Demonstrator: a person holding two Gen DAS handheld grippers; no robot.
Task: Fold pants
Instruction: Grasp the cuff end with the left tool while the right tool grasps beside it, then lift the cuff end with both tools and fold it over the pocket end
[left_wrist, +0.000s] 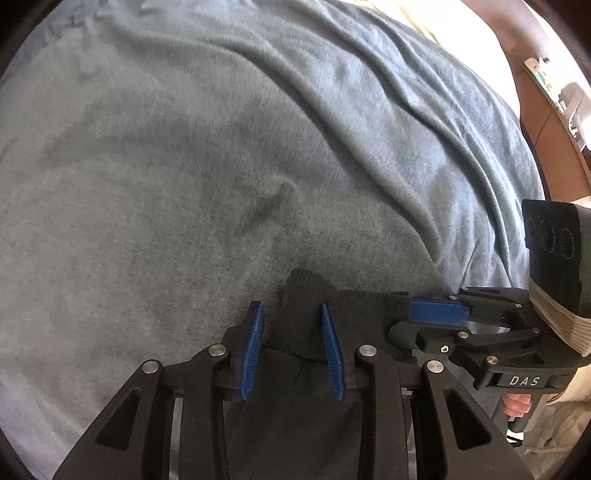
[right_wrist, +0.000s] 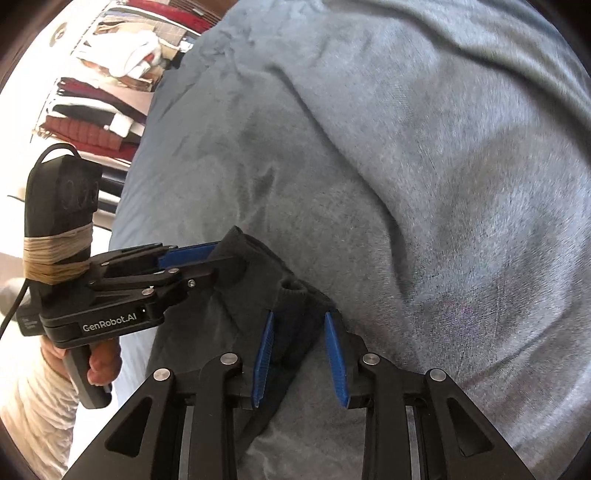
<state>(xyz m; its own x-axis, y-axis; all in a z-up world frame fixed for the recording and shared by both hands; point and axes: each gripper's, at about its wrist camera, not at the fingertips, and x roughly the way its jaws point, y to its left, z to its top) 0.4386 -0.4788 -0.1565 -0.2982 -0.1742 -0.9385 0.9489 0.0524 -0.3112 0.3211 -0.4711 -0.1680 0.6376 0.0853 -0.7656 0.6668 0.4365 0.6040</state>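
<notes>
On the grey blanket, dark pants lie bunched at the near edge, ribbed waistband or cuff end up between both tools. Left wrist view: left gripper has its blue pads spread apart, ribbed black fabric sitting in the gap, neither pad clearly pressing it, so it reads as open around the cloth. To its right, right gripper comes in sideways, blue finger touching the edge of the same ribbed band; can't tell from this angle whether it is clamped. Shelf with small items at far right, past the blanket edge. Right wrist view: stacked folded clothes at far left, then the left gripper entering sideways with its tip at the pants' corner, fabric bunched against it. Right gripper in the foreground, pads apart with a dark ribbed roll between them, gap visible on the right pad side: open, not pinching.
</notes>
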